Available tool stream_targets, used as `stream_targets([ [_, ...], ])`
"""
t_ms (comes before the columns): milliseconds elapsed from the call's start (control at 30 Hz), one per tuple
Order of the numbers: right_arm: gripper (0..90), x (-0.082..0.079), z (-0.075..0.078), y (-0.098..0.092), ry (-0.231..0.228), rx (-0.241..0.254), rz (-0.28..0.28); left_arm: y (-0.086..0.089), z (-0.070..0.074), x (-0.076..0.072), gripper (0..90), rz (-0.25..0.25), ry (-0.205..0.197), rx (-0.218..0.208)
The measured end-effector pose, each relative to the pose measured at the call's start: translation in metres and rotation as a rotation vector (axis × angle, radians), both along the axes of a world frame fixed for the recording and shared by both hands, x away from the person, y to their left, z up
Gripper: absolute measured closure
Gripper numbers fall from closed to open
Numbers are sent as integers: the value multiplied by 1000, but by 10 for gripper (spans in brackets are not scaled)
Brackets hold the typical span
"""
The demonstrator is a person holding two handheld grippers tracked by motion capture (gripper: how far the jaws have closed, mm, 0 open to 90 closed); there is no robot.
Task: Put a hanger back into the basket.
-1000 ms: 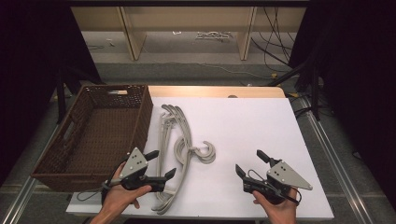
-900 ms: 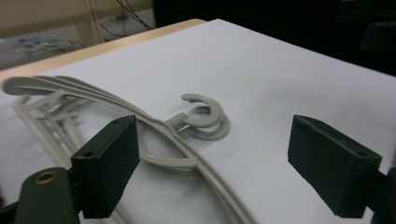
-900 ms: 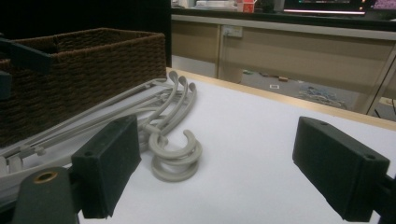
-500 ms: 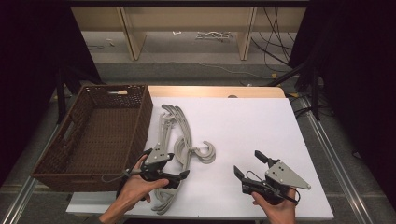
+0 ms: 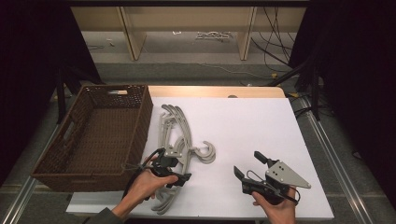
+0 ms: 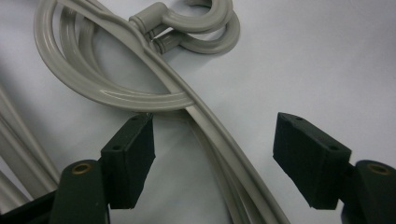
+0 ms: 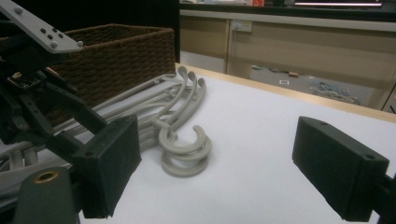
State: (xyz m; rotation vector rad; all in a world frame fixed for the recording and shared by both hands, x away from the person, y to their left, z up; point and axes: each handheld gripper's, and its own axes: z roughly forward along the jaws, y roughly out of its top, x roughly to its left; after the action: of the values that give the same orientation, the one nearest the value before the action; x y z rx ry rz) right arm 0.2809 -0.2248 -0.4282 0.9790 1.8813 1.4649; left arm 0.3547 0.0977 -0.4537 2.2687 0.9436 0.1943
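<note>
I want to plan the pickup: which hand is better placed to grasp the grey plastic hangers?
The left. The left gripper is over the grey plastic hangers, jaws just closing around a bar. The right gripper stands apart on bare white table.

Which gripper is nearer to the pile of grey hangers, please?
The left. The left gripper is down over the hangers, its jaws open astride one hanger arm and just been closing. The right gripper sits apart on the bare white table, to the pile's right.

left gripper [image 5: 180, 171]: lower left of frame, jaws apart, just been closing | right gripper [image 5: 250, 169]: lower right, jaws wide apart
</note>
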Motion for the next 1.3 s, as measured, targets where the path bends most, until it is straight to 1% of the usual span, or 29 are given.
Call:
stream_targets([
  [33,169,1,-1,0,-3,18,14,0,-2,2,297,2,17,-12],
  [67,174,1,-1,0,-8,12,-2,0,-2,4,310,-5,34,-11],
  [100,174,1,-1,0,-6,17,-5,-1,-4,5,324,12,44,-25],
  [167,174,2,-2,0,-7,24,-1,0,-6,9,351,11,68,-23],
  [200,174,1,-2,0,-8,22,-1,0,-7,10,378,16,68,-31],
  [233,174,1,-2,0,-7,23,-1,0,-7,12,388,22,77,-38],
  [267,174,1,-2,0,-8,23,-1,1,-8,14,402,9,90,-38],
  [300,174,1,-1,0,-9,18,-2,1,-8,15,419,21,104,-50],
  [333,174,2,-2,0,-8,23,2,2,-7,16,429,3,120,-33],
  [367,174,1,-1,0,-3,14,-3,3,-7,18,440,-3,130,-33],
  [467,174,1,-1,0,-6,17,-2,4,-8,21,466,12,163,-44],
  [500,174,2,-1,0,-6,17,-2,4,-9,23,478,4,173,-39],
  [567,175,1,-2,0,1,14,0,3,-10,24,503,12,194,-43],
  [600,174,1,-2,0,-1,12,1,2,-10,25,522,9,195,-49],
  [667,174,1,-1,0,-1,12,5,1,-10,26,546,2,189,-35],
  [700,174,1,-1,0,-1,10,5,0,-11,27,558,-4,194,-35],
  [833,175,1,-1,0,-2,9,7,-1,-10,31,621,-9,196,-47],
  [867,174,1,-1,0,-1,9,7,-1,-10,31,625,-13,198,-49],
  [900,175,1,-1,0,1,9,8,-2,-10,31,626,1,203,-65],
  [933,174,1,-1,0,3,8,9,0,-10,32,629,-16,205,-56],
  [967,174,1,-1,0,3,7,9,-1,-10,31,630,7,208,-77],
  [1033,175,1,-1,1,0,10,7,0,-10,31,633,5,212,-78],
  [1067,175,1,-1,1,-1,9,7,1,-10,31,636,2,211,-89],
  [1100,175,1,-1,0,1,8,8,2,-9,32,641,5,227,-104],
  [1133,175,1,-1,0,2,8,10,4,-8,33,651,10,235,-133],
  [1167,175,1,-1,0,0,10,12,4,-7,31,657,46,243,-178],
  [1200,175,2,-2,1,-9,24,17,6,-6,31,660,47,242,-186],
  [1233,175,1,-1,0,-10,9,10,7,-4,30,661,54,240,-194],
  [1300,175,1,-1,0,-9,15,15,11,-1,29,664,59,234,-209],
])
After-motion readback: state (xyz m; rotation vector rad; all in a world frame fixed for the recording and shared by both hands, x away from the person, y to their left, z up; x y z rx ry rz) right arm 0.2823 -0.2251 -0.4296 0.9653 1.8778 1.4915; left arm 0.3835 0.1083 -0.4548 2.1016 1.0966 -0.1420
